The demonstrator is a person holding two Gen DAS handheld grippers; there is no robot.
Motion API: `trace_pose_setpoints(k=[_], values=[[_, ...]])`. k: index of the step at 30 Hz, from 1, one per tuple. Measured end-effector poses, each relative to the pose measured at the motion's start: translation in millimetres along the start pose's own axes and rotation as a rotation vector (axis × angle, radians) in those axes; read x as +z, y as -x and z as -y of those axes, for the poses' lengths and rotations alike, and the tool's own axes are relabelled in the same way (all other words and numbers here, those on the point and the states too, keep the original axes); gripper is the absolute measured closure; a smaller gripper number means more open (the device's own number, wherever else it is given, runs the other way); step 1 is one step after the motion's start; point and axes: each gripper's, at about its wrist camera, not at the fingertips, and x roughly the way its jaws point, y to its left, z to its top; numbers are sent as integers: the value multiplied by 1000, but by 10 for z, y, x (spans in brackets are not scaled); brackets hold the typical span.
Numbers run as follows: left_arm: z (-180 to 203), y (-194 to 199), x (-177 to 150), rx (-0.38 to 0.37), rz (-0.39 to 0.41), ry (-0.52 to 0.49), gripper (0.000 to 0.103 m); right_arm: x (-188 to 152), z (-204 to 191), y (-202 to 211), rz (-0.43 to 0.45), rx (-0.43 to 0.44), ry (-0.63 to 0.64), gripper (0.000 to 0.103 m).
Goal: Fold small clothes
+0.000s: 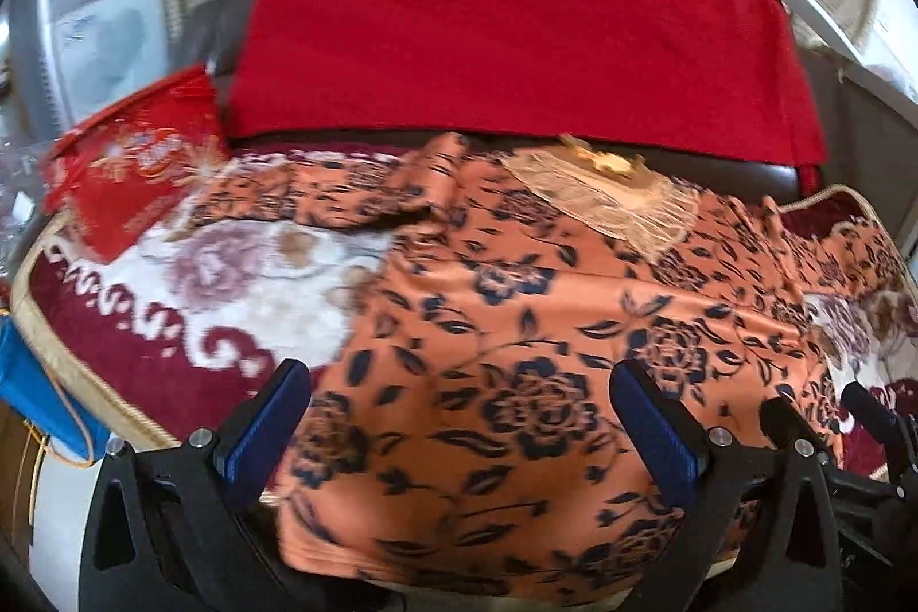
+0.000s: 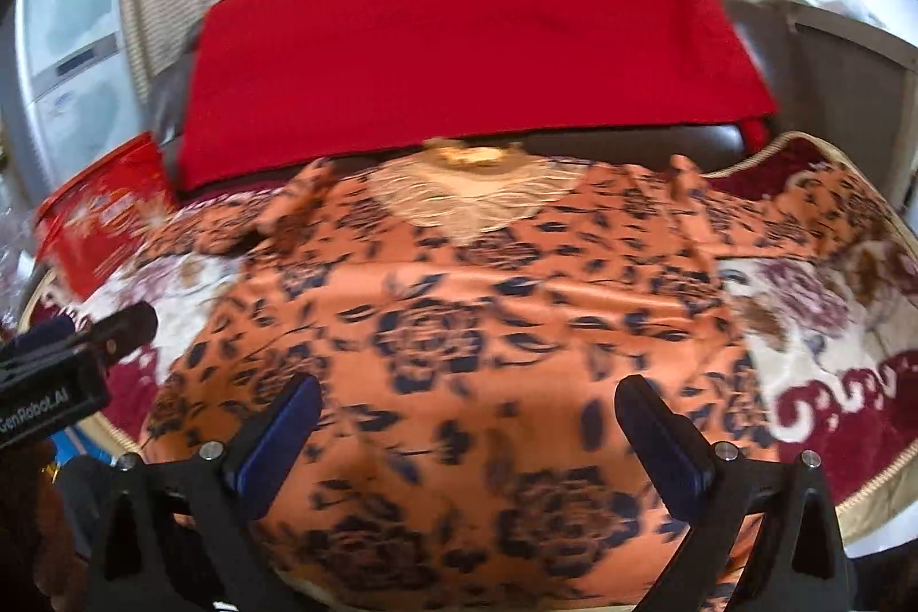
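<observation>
Spread flat under both: orange floral garment (image 1: 516, 325). Left hand-held gripper (image 1: 459, 417) wide apart, holding nothing; right hand-held gripper (image 2: 467, 434) likewise wide, empty.

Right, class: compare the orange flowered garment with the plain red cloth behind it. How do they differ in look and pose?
The orange garment carries dark blue flower prints and a beige lace neck panel; the red cloth is plain. The orange garment lies spread out with its sleeves out on the patterned blanket; the red cloth is draped over something raised behind it. Both are fabric, and neither gripper holds either.
</observation>
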Motion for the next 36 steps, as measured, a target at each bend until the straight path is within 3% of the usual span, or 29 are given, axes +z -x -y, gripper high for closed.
trace_pose_setpoints(k=[8, 12, 16, 21, 24, 28, 36], values=[[236, -145, 21, -105, -51, -43, 0, 20, 544, -47, -3, -74, -91, 0], [227, -204, -18, -155, -74, -27, 0, 49, 885, -120, -23, 1, -198, 0], [242, -229, -23, -140, -56, -41, 0, 101, 1387, -143, -6, 19, -332, 0], [258, -290, -9, -128, -43, -69, 0, 222, 1800, -120, 43, -26, -364, 0], [242, -334, 5, -129, -41, -68, 0, 345, 2118, -90, 107, -4, -379, 0], [228, -443, 28, -130, -49, -52, 0, 529, 2930, -174, 188, 111, -559, 0], [217, -735, 83, -85, -80, -50, 0, 771, 4296, -633, 219, 81, -836, 1]])
